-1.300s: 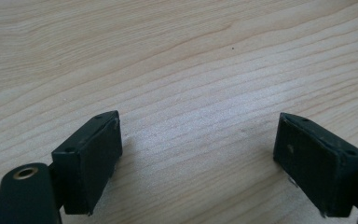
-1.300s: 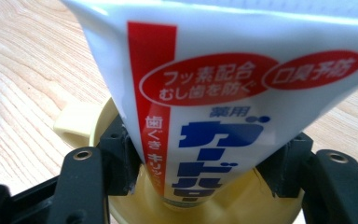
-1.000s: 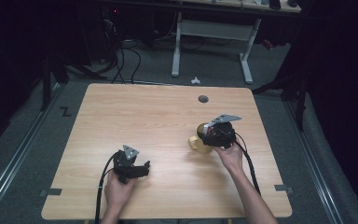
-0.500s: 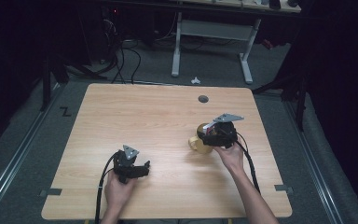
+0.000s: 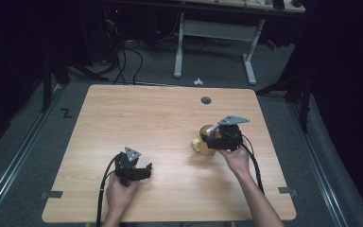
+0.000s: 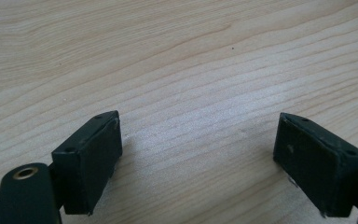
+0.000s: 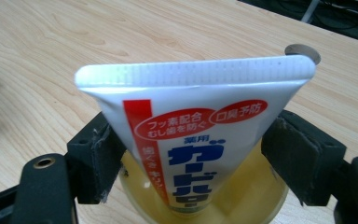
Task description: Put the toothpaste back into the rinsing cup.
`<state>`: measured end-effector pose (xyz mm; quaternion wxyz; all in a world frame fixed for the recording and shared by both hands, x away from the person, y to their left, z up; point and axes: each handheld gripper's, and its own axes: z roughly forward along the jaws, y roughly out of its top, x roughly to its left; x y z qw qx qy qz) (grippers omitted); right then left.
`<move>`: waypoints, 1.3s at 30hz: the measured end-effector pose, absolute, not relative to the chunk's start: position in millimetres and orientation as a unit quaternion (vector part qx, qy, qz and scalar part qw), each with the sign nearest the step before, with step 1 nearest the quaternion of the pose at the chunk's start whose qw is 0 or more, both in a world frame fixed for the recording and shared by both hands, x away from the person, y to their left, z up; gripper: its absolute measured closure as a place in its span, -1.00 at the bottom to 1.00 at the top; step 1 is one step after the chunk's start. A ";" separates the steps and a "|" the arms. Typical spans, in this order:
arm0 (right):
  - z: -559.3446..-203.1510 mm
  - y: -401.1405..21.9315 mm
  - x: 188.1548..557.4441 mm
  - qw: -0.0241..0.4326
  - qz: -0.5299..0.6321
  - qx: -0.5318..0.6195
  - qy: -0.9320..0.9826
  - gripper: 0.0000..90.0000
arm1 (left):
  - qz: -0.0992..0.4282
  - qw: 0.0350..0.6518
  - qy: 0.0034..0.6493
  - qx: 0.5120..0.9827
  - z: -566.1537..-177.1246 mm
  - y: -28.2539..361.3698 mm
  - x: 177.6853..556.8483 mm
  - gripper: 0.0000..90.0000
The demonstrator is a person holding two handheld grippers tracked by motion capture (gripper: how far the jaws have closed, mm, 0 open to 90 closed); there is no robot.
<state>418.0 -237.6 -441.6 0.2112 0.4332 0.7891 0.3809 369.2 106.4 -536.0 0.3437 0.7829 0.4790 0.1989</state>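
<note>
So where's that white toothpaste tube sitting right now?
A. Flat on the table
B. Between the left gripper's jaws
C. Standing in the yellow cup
C: the toothpaste tube stands crimped end up in the yellow cup, between the right gripper's opened jaws.

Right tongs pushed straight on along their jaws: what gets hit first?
Probably the white toothpaste tube with red and blue print, standing in the yellow cup between the jaws of the right tongs, which have just been opening.
</note>
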 end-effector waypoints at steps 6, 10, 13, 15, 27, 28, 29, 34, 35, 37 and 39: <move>-436.8 -240.5 412.1 0.214 0.386 0.431 0.787 -0.49 | 0.199 0.344 0.479 0.783 -536.0 106.3 369.2 -0.65; -434.2 -244.0 408.8 0.216 0.388 0.429 0.787 -0.49 | 0.199 0.344 0.479 0.783 -536.0 106.4 369.2 -0.65; -434.2 -246.1 407.0 0.216 0.386 0.432 0.786 -0.48 | 0.199 0.344 0.479 0.783 -536.0 106.3 369.2 -0.65; -434.4 -247.4 405.1 0.216 0.386 0.432 0.786 -0.46 | 0.199 0.344 0.479 0.783 -536.0 106.3 369.2 -0.65; -435.4 -256.0 396.6 0.218 0.389 0.439 0.780 -0.44 | 0.199 0.343 0.479 0.783 -536.0 106.3 369.2 -0.65; -435.1 -256.5 396.2 0.218 0.389 0.439 0.780 -0.44 | 0.199 0.343 0.479 0.783 -536.0 106.3 369.2 -0.65; -434.3 -257.0 395.3 0.219 0.390 0.440 0.778 -0.44 | 0.199 0.344 0.479 0.783 -536.0 106.3 369.2 -0.65; -430.6 -261.2 392.5 0.225 0.396 0.440 0.774 -0.44 | 0.199 0.343 0.479 0.783 -536.0 106.3 369.2 -0.65; -430.4 -261.8 392.0 0.223 0.397 0.442 0.773 -0.44 | 0.199 0.344 0.479 0.783 -536.0 106.3 369.2 -0.65; -429.9 -263.5 391.2 0.223 0.397 0.443 0.772 -0.44 | 0.199 0.343 0.479 0.783 -536.0 106.3 369.2 -0.65; -429.3 -264.7 390.7 0.224 0.398 0.444 0.771 -0.43 | 0.199 0.343 0.479 0.783 -536.0 106.4 369.2 -0.65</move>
